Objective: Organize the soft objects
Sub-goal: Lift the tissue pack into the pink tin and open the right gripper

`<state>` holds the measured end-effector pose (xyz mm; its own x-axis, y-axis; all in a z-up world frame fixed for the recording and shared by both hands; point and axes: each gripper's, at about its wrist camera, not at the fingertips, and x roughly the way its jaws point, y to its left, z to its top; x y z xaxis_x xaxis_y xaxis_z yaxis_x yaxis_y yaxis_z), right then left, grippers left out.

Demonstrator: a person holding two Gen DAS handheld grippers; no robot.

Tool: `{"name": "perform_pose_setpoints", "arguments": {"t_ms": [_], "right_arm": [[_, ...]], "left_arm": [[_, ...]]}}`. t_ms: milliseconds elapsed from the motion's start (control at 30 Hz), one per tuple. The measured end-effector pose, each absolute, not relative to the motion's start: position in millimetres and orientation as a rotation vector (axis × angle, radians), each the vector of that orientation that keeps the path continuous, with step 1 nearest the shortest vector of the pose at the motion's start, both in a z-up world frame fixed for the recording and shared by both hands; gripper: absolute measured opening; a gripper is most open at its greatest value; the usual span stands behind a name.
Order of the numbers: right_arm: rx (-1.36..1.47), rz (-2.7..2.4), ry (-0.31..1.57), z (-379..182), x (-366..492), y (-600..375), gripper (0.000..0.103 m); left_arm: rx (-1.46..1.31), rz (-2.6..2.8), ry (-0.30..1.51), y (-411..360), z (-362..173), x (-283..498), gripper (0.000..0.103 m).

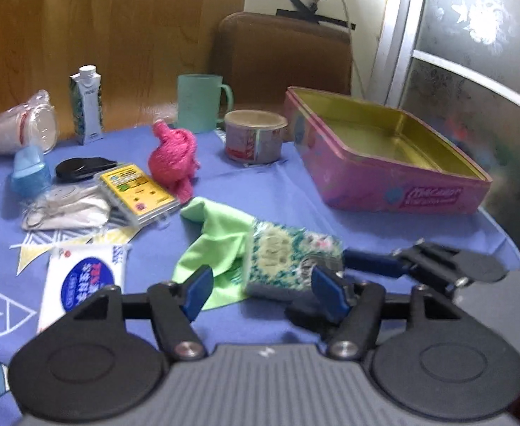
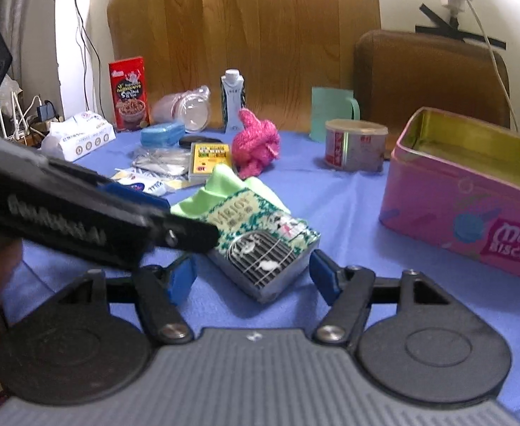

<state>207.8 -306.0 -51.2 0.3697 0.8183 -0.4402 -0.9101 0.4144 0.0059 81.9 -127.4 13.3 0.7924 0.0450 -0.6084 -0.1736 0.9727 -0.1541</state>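
1. Nearest, two hand-held grippers, each with two blue pads on black linkages. The left gripper [image 1: 263,285] has its jaws apart, and so does the right gripper [image 2: 253,277]; neither presses on anything.
2. Just ahead of both lies one tissue pack [image 2: 260,245], a soft rectangular packet in glossy green-and-white printed wrap, flat on the blue tablecloth [image 2: 348,206]. It sits near the pads without being pinched.
3. Under its far end lies one lime-green cloth [image 1: 221,234], thin, smooth and crumpled.
4. Left of that, one white plastic-wrapped packet [image 1: 82,280] with a blue round label lies flat.
5. Further back stands one pink plush toy [image 2: 256,145], knobbly and yarn-like, beside one flat yellow card box [image 2: 210,158] in clear plastic.
6. To the right, one pink rectangular biscuit tin [image 2: 473,191], open, with a gold metal inside.
7. Behind: one round lidded tub [image 2: 355,145], one pale green plastic mug [image 1: 203,101], one tall drink carton [image 1: 87,103].
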Motion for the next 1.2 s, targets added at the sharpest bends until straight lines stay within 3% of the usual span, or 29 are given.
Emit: {"name": "perform_pose_setpoints", "arguments": {"t_ms": [67, 133, 233, 300, 600, 800, 900, 1000, 1200], "right_arm": [[-0.257, 1.134, 0.426, -54.3, 209.6, -304.6, 0.069], [-0.256, 1.140, 0.445, -59.1, 212.1, -303.8, 0.055], [-0.261, 1.118, 0.417, -60.7, 211.4, -309.4, 0.043], [-0.247, 1.076, 0.390, -59.3, 213.8, -316.8, 0.041], [-0.117, 0.881, 0.141, -13.4, 247.3, -362.6, 0.040], [-0.082, 0.745, 0.153, -0.5, 302.3, -382.5, 0.041], [-0.078, 0.689, 0.184, 3.9, 333.2, -383.5, 0.043], [-0.083, 0.588, 0.209, -0.2, 362.2, -376.6, 0.043], [-0.012, 0.573, 0.246, -13.0, 372.2, -392.3, 0.043]], "left_arm": [[-0.187, 0.098, 0.678, -132.6, 8.9, 89.7, 0.057], [-0.161, 0.103, 0.713, -138.7, -0.5, 99.0, 0.054], [-0.158, 0.077, 0.685, -143.0, 0.3, 101.3, 0.052], [-0.158, 0.030, 0.646, -147.3, 11.4, 103.0, 0.052], [-0.044, -0.121, 0.459, -194.9, 70.4, 165.1, 0.052], [-0.004, -0.172, 0.435, -232.7, 75.4, 228.9, 0.053], [0.022, -0.172, 0.419, -243.5, 75.5, 266.5, 0.061], [0.024, -0.103, 0.451, -245.9, 65.6, 295.5, 0.060], [-0.042, -0.107, 0.453, -228.7, 51.8, 263.7, 0.059]]}}
